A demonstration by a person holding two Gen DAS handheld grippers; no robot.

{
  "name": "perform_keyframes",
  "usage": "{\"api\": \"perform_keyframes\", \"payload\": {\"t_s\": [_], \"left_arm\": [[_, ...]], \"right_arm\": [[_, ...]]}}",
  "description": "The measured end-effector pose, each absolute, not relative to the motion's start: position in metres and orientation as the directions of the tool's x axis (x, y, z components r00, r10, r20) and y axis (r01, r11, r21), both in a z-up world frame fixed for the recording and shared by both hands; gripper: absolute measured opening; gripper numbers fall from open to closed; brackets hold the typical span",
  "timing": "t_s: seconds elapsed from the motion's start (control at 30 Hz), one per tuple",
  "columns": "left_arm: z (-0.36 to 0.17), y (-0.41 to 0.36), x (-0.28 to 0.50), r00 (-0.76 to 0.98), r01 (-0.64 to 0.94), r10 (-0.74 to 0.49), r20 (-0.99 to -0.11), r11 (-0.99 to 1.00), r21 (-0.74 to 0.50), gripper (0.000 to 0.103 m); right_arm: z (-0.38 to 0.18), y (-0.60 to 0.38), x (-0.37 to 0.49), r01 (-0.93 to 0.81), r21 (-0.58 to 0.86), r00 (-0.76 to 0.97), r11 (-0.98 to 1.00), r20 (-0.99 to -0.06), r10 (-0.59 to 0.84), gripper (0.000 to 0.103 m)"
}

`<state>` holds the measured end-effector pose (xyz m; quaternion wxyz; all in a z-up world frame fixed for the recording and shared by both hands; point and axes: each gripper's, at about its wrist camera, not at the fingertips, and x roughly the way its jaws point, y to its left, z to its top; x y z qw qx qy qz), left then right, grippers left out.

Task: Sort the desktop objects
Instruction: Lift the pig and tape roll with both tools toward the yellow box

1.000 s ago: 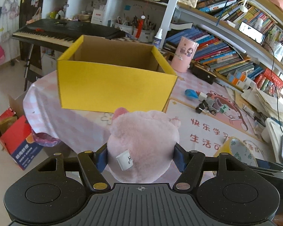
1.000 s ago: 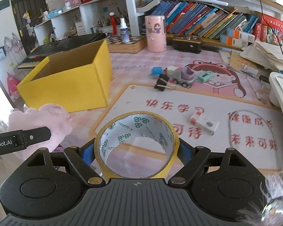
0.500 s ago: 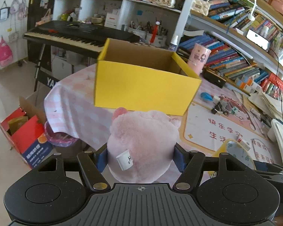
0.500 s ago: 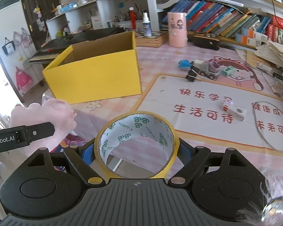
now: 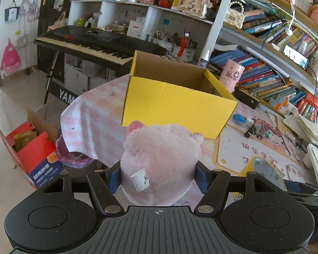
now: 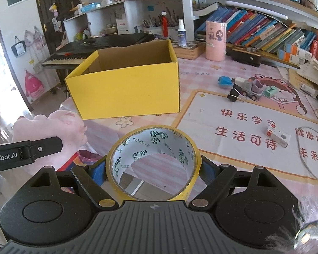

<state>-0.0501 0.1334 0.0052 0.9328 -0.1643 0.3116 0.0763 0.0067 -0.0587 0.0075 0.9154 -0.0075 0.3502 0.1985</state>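
Pink plush toy [image 5: 161, 163] clamped between the blue pads of the left gripper [image 5: 159, 177], bulging up and forward past the fingertips, white tag facing the camera. Yellow tape roll [image 6: 153, 163] pinched across its width in the right gripper [image 6: 153, 169], hollow core facing forward, jaws spread wide around it. Ahead of both sets of fingers, well apart, an open yellow cardboard box [image 6: 127, 91] standing upright near the corner of a table under a pink checked cloth [image 5: 95, 118]. Right of the tape fingers, on a printed mat [image 6: 243, 131]: a small white box [image 6: 278, 136], a black binder clip [image 6: 233, 95], a toy truck [image 6: 251, 86], a blue item [image 6: 224, 82]. Beyond the box, a pink cylinder [image 6: 215, 40], a spray bottle [image 6: 181, 33], rows of books [image 6: 265, 33]. Left of the plush fingers, the table edge falling away to floor, with a red carton [image 5: 31, 150], a bin lined with a pink bag [image 5: 74, 158] and a keyboard piano [image 5: 95, 44] on its stand. Bare cloth between fingers and box front.
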Motion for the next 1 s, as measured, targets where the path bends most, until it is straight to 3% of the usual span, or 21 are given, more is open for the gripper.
{"api": "perform_keyframes", "payload": {"t_s": [1.0], "left_arm": [[0.010,0.153,-0.052,0.819,-0.274,0.090,-0.566,0.929,-0.249,0.068]], "right_arm": [[0.013,-0.027,0.015,-0.439,0.096,0.662,0.893,-0.637,0.394,0.083]]}}
